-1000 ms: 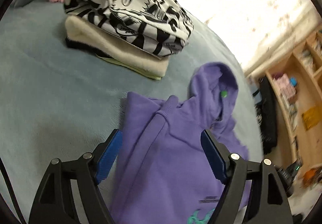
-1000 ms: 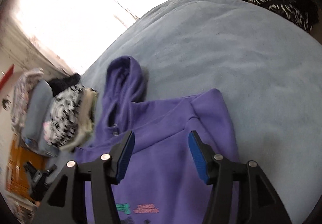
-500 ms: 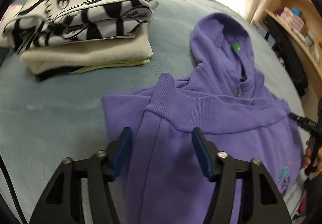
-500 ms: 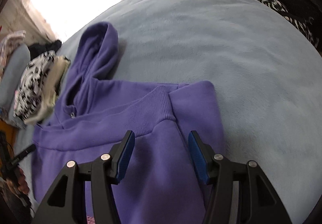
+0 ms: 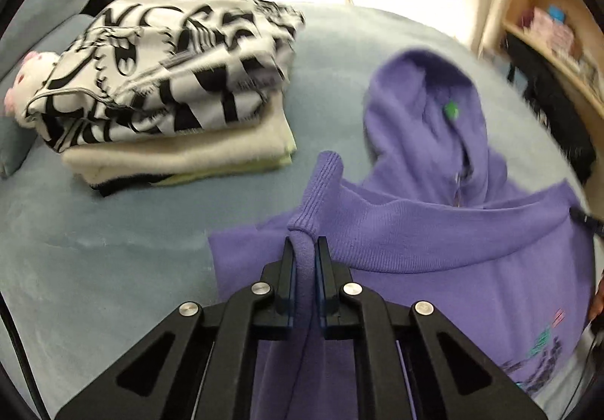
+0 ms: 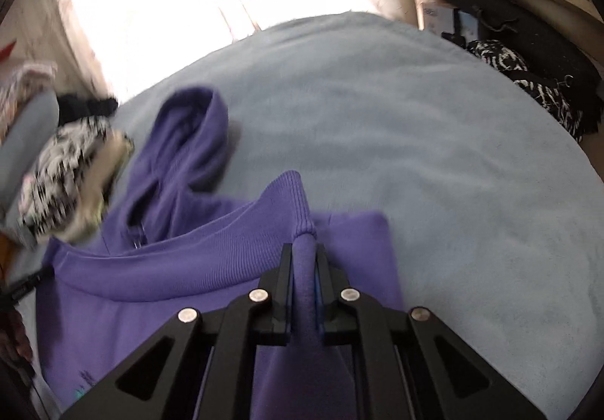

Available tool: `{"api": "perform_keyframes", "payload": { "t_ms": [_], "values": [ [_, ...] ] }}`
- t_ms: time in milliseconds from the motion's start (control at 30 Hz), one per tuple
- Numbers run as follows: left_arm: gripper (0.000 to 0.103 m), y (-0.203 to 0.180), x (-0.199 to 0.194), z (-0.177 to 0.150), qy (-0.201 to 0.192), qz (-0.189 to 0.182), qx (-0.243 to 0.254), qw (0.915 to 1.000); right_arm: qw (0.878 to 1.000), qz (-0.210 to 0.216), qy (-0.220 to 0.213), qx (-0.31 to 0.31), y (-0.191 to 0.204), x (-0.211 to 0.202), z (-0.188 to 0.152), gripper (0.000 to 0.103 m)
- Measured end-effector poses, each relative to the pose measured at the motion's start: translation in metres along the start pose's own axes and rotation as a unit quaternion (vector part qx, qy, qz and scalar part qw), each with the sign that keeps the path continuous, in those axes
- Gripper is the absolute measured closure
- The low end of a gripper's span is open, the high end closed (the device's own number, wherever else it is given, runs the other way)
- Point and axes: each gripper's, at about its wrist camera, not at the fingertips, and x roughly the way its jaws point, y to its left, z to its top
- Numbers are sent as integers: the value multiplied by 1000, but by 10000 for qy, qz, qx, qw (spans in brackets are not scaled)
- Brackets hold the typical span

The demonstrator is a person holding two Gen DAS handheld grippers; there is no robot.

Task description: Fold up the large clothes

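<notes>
A purple hoodie (image 5: 434, 250) lies partly folded on a grey-blue bed cover (image 5: 94, 250), its hood (image 5: 426, 110) stretched away toward the window. My left gripper (image 5: 305, 250) is shut on the ribbed hem band at the hoodie's left corner and bunches it up. In the right wrist view the same hoodie (image 6: 151, 276) spreads to the left, and my right gripper (image 6: 304, 256) is shut on the ribbed band at its right corner, which stands up in a ridge (image 6: 290, 201).
A stack of folded clothes (image 5: 177, 88), black-and-white print on top of cream, sits left of the hoodie, with a plush toy (image 5: 26, 76) beside it. Wooden shelves (image 5: 547, 23) and dark items (image 6: 528, 73) stand at the bed's right side. The bed cover (image 6: 453, 174) extends to the right.
Both grippers came down onto the hoodie's folded ribbed band and closed on it; they were open above the fabric half a second ago. The band now bunches up between each pair of jaws.
</notes>
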Motion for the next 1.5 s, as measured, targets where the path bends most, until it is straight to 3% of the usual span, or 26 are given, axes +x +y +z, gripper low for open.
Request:
{"api": "perform_keyframes", "payload": {
  "t_ms": [133, 300, 433, 533, 633, 700, 767, 867, 1000, 1133, 1200, 1333, 1400, 1500],
  "values": [
    [97, 6, 17, 8, 39, 11, -304, 9995, 9998, -83, 76, 172, 1, 20, 12, 96],
    [97, 28, 68, -6, 394, -64, -737, 9965, 9963, -367, 673, 387, -9, 79, -1, 95],
    [94, 36, 72, -18, 135, -314, -895, 9954, 9970, -326, 610, 353, -9, 79, -2, 94],
    [91, 43, 63, -21, 11, -475, -972, 9941, 9966, -246, 735, 278, -8, 74, 2, 88],
    [84, 39, 42, -18, -162, -208, -784, 9966, 9957, -344, 821, 259, -3, 61, 8, 82],
    [81, 30, 24, -14, -403, 34, -609, 9973, 9971, -401, 610, 200, 6, 45, 10, 78],
    [81, 24, 8, -13, -576, 38, -492, 9971, 9985, -344, 405, 121, 18, 31, 9, 72],
    [82, 3, -6, -8, -713, 10, -182, 9973, 9995, -44, 237, -210, 52, 21, 6, 72],
    [92, -21, 12, 0, -493, 81, 72, 9987, 9964, 153, 407, -734, 102, 39, -4, 72],
    [92, -21, 52, 4, -256, 390, -5, 9989, 9925, -26, 555, -1087, 127, 70, -14, 72],
    [96, -6, 73, 4, -6, 456, -180, 9988, 9924, -264, 453, -1109, 118, 77, -14, 74],
    [98, 15, 80, 2, 18, 79, -500, 9987, 9918, -1032, 313, -690, 62, 81, 0, 75],
    [100, 19, 83, 1, 20, 24, -489, 9988, 9943, -944, 356, -359, 20, 81, 7, 103],
    [100, 20, 88, 0, -4, -17, -511, 9987, 9970, -668, 344, -177, -1, 72, 10, 103]
  ]
}}
